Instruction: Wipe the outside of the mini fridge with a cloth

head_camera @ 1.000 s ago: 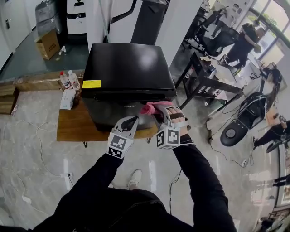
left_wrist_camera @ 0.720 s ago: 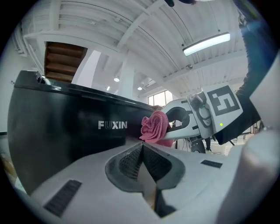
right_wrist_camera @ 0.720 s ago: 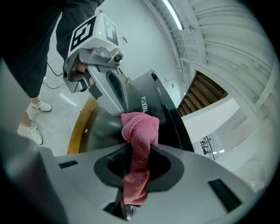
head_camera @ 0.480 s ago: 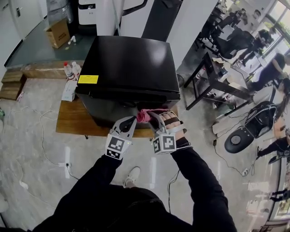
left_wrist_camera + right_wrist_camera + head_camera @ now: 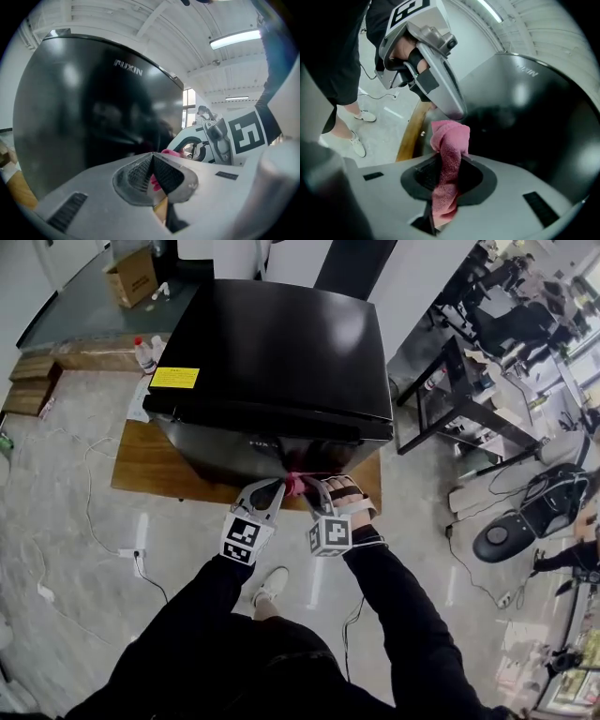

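Note:
A black mini fridge (image 5: 281, 362) stands on a low wooden table (image 5: 150, 470); its glossy door (image 5: 93, 108) fills the left gripper view. My right gripper (image 5: 309, 488) is shut on a pink cloth (image 5: 449, 154), whose free end (image 5: 294, 484) lies against the lower part of the fridge door (image 5: 525, 126). My left gripper (image 5: 269, 490) is shut with nothing in it, its tips just left of the cloth and close to the door. The left gripper (image 5: 440, 93) shows above the cloth in the right gripper view.
Two bottles (image 5: 142, 354) and a white pack stand on the table's left end beside the fridge. A yellow label (image 5: 175, 378) is on the fridge top. Cables (image 5: 89, 521) trail on the floor at left. A dark desk (image 5: 469, 404) and office chair (image 5: 525, 521) stand at right.
The cloth and both grippers have moved down and left across the fridge door, from its upper right part toward its lower edge. The head view has shifted closer to the fridge.

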`<state>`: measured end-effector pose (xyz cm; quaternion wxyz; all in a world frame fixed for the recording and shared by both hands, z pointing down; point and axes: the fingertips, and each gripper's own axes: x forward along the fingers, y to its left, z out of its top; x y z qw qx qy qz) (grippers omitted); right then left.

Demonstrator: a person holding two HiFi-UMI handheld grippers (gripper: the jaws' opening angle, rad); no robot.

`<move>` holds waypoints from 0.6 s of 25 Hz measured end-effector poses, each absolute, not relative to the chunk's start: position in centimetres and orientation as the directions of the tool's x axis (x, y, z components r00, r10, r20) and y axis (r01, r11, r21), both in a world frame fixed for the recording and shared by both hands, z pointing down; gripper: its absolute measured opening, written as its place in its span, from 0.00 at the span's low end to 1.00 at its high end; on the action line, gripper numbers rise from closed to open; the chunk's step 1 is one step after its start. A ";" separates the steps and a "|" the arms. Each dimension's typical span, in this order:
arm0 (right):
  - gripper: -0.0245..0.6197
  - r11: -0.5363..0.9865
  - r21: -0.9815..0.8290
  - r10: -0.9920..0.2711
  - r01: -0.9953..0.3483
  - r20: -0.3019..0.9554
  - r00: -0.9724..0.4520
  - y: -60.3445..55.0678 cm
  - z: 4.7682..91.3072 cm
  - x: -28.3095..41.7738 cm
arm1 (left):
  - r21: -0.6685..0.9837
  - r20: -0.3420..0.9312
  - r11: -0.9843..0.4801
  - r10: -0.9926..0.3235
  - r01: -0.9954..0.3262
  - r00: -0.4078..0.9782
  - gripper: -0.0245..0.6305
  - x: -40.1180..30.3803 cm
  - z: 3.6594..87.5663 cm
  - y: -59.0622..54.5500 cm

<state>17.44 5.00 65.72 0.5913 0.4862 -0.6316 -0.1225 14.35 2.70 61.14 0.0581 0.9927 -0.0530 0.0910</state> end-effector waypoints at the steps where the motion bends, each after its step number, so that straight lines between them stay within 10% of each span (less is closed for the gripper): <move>1: 0.17 0.508 0.718 -0.749 -0.476 0.641 0.169 5.0 66.9 17.6 | 0.112 0.201 -0.987 -0.093 -0.117 0.975 0.04 14.5 61.9 2.8; 15: 0.17 0.613 0.548 -0.599 -0.569 0.792 0.118 5.8 80.1 17.8 | 0.162 0.319 -0.967 -0.139 -0.198 0.938 0.04 13.6 68.0 3.9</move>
